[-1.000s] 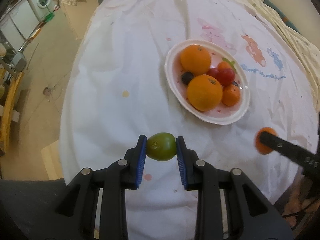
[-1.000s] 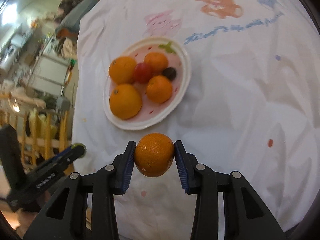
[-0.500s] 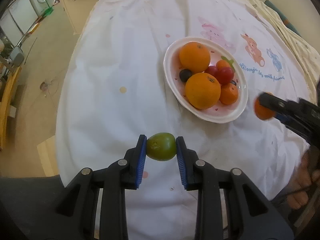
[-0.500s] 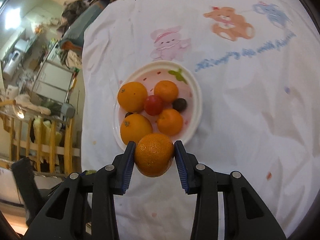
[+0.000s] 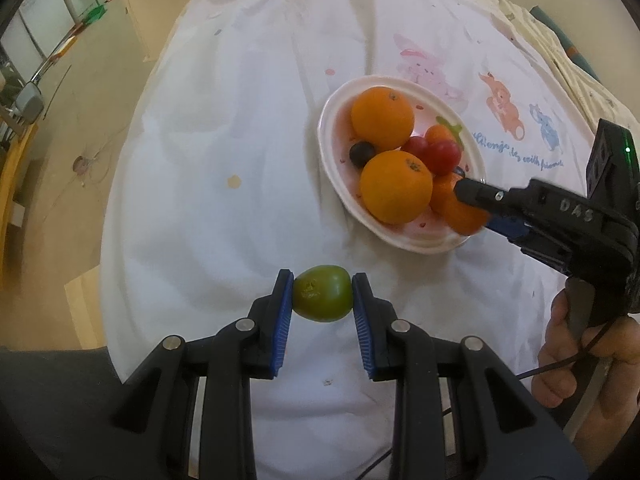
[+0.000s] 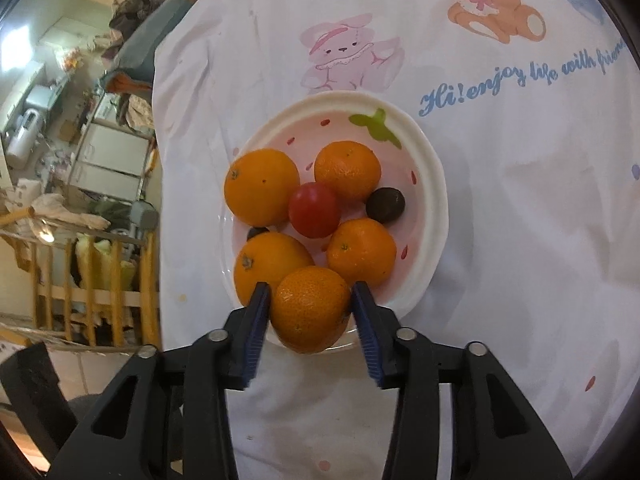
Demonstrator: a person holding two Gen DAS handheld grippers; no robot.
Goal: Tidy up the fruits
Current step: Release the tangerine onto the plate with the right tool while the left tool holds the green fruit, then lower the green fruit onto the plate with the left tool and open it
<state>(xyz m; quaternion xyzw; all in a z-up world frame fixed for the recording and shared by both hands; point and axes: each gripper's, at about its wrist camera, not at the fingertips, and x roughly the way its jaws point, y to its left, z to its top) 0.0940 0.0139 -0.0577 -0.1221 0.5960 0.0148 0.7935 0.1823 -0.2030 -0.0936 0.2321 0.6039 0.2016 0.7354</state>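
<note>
My left gripper (image 5: 322,298) is shut on a green fruit (image 5: 322,298) and holds it above the white cloth, short of the plate. A white strawberry-print plate (image 5: 334,118) (image 6: 434,184) holds several oranges, red tomatoes and dark fruits. My right gripper (image 6: 311,308) is shut on a mandarin (image 6: 311,308) and holds it over the plate's near rim. In the left wrist view the right gripper (image 5: 468,210) reaches in from the right, with the mandarin (image 5: 460,212) at the plate's right edge.
The table wears a white cloth (image 5: 240,120) with cartoon animal prints (image 6: 344,56) beyond the plate. The table edge falls away to the floor on the left (image 5: 60,140). Household clutter and a wooden rail (image 6: 100,272) lie off to the left.
My right gripper has carried the mandarin forward until it is over the plate's near rim. My left gripper still holds the green fruit and has moved a little closer to the plate.
</note>
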